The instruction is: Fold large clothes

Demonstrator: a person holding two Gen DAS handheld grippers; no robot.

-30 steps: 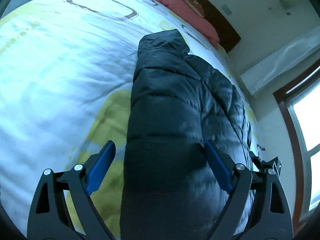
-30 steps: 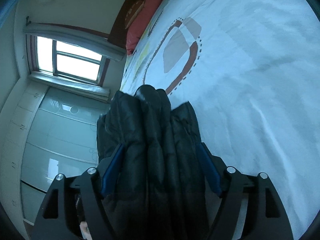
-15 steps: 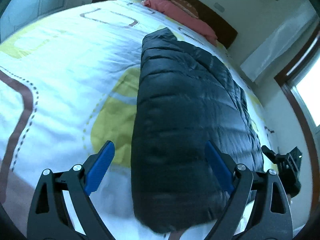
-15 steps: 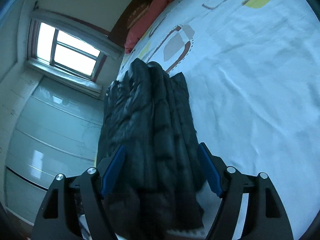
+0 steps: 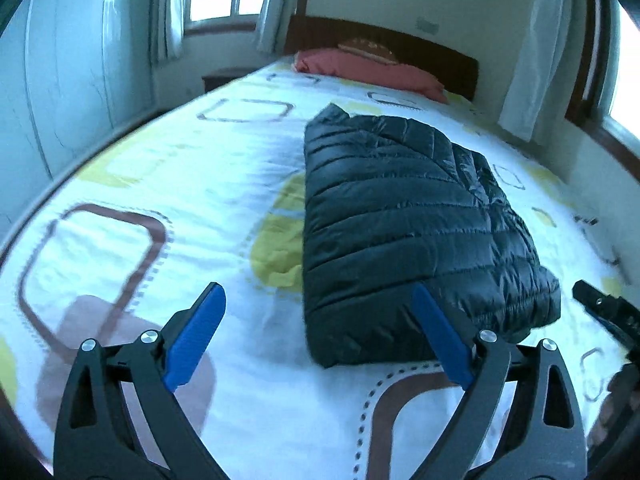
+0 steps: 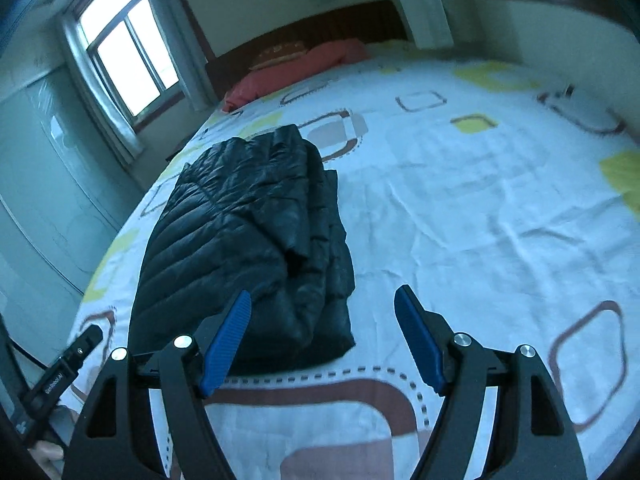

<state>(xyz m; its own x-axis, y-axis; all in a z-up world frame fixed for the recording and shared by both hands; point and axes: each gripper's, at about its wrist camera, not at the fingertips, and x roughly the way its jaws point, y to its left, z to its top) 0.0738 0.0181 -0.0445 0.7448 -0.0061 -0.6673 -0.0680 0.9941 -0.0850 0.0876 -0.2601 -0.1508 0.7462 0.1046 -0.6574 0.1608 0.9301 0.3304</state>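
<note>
A dark quilted puffer jacket (image 5: 404,220) lies folded into a thick block on the patterned bed sheet (image 5: 160,168). My left gripper (image 5: 316,328) hangs open above the sheet, just short of the jacket's near edge, with nothing between its blue pads. In the right wrist view the same jacket (image 6: 256,236) lies ahead and to the left. My right gripper (image 6: 322,332) is open and its jaws are still opening, with only sheet between them. The right gripper's tip (image 5: 600,308) shows at the left view's right edge.
A red pillow (image 5: 368,68) and dark headboard (image 5: 440,56) stand at the bed's far end. Windows with curtains (image 6: 124,60) and a pale wardrobe (image 6: 48,184) line the walls. The left gripper's tip (image 6: 68,368) shows at the lower left of the right view.
Both grippers have pulled back and risen off the jacket, which earlier lay between their jaws. The jacket now rests alone on the bed, and both views have rolled level.
</note>
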